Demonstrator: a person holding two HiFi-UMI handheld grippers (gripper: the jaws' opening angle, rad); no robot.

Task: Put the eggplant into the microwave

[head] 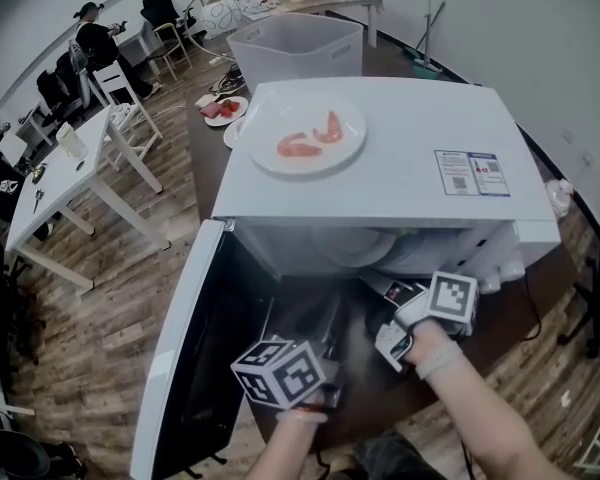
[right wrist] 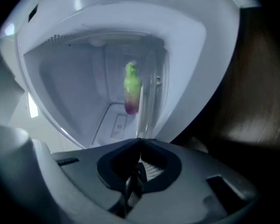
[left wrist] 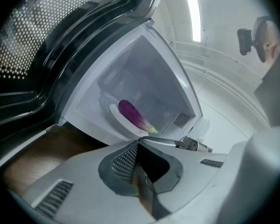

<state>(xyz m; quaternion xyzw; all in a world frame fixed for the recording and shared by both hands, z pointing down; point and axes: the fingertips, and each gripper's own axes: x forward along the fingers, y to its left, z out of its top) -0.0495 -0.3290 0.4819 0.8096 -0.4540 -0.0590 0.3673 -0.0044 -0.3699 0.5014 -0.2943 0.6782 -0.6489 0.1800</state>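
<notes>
Both the left gripper [left wrist: 139,144] and the right gripper [right wrist: 139,143] are hovering empty, jaws pressed together. The eggplant [left wrist: 133,115] is lying inside the microwave [left wrist: 149,73], at 12 o'clock from both, its long axis running 10-to-4 in the left gripper view.

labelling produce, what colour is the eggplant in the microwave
Purple eggplant with green tip; left gripper view.

**Your head view hides the oven's inside**
From above, the microwave [head: 400,183] top covers its own cavity. The open door [head: 175,368] runs off frame at 7 o'clock, and the label [head: 470,173] toward 3 o'clock is too small to read.
</notes>
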